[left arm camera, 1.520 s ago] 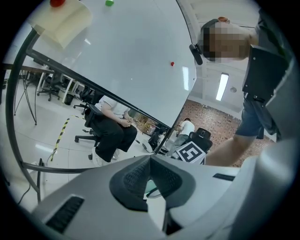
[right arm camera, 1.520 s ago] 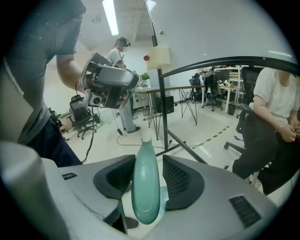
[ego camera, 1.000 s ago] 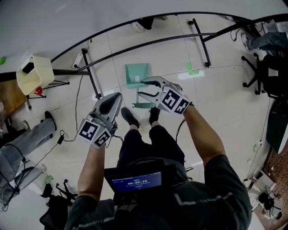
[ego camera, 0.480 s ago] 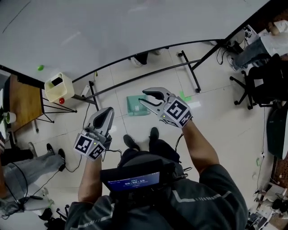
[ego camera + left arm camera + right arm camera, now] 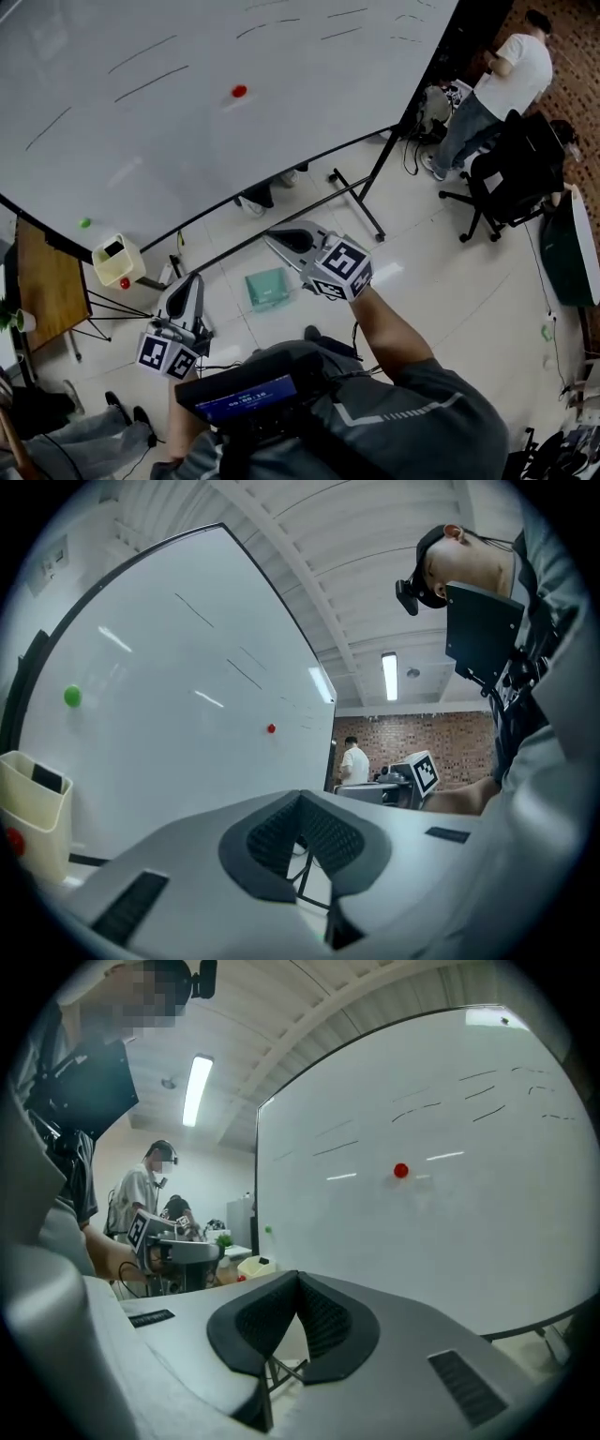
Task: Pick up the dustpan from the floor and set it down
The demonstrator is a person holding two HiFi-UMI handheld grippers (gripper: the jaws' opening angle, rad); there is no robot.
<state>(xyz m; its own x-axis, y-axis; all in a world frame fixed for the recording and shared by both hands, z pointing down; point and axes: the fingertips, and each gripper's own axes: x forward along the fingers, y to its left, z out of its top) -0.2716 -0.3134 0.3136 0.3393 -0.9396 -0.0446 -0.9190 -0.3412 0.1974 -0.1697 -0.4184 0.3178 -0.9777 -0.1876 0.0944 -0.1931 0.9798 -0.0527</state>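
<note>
The green dustpan lies flat on the tiled floor by the whiteboard stand's foot, far below both grippers and untouched. My right gripper is held level high over it; its jaws have just been closing and now meet with nothing between them, as the right gripper view confirms. My left gripper is to the dustpan's left, also raised and level. Its dark pads touch at the tip in the left gripper view, empty.
A big whiteboard on a wheeled black frame stands ahead, with a red magnet. A cream bin hangs at left beside a wooden table. A person and an office chair are at the right.
Both grippers have risen well away from the floor. The right jaws, open before, are now closed and empty. The dustpan stays on the floor and looks smaller and farther.
</note>
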